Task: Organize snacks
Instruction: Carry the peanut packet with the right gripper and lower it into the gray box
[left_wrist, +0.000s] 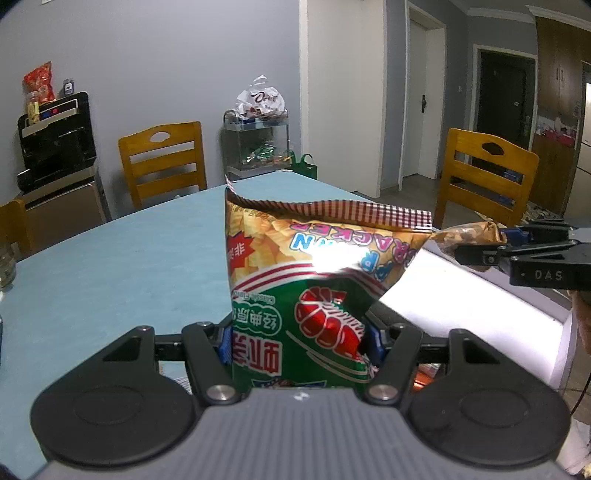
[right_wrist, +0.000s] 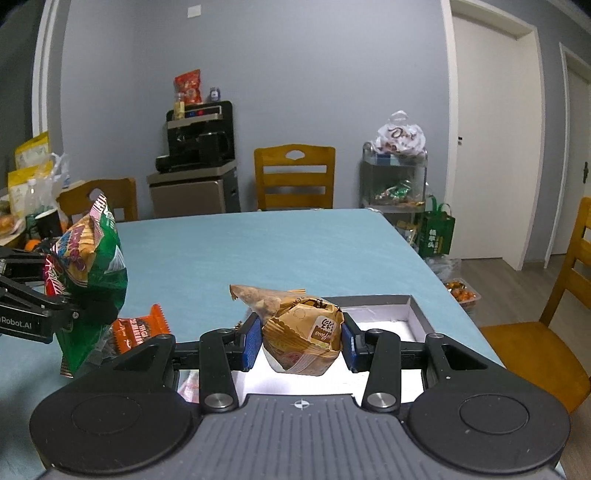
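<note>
Each gripper's jaws hold a snack, the left gripper (left_wrist: 301, 341) a green bag (left_wrist: 314, 280) and the right gripper (right_wrist: 301, 341) a brown pack (right_wrist: 301, 338), and next they likely go down into the box (right_wrist: 417, 314).

Left gripper (left_wrist: 301, 341): grey ribbed housing with a small white cross-hair mark, flanked by two round black discs. Black linkage arms pinned with silver round-headed screws, ending in blue pads (left_wrist: 224, 341). Same build on the right gripper (right_wrist: 300, 341): grey ribbed body, black discs, silver screws, blue ribbed pads (right_wrist: 252, 341). White lettering "DAS" on the black side of the right one as seen from the left wrist view; "Robot.AI" in white on the side of the left one, seen from the right wrist view.
</note>
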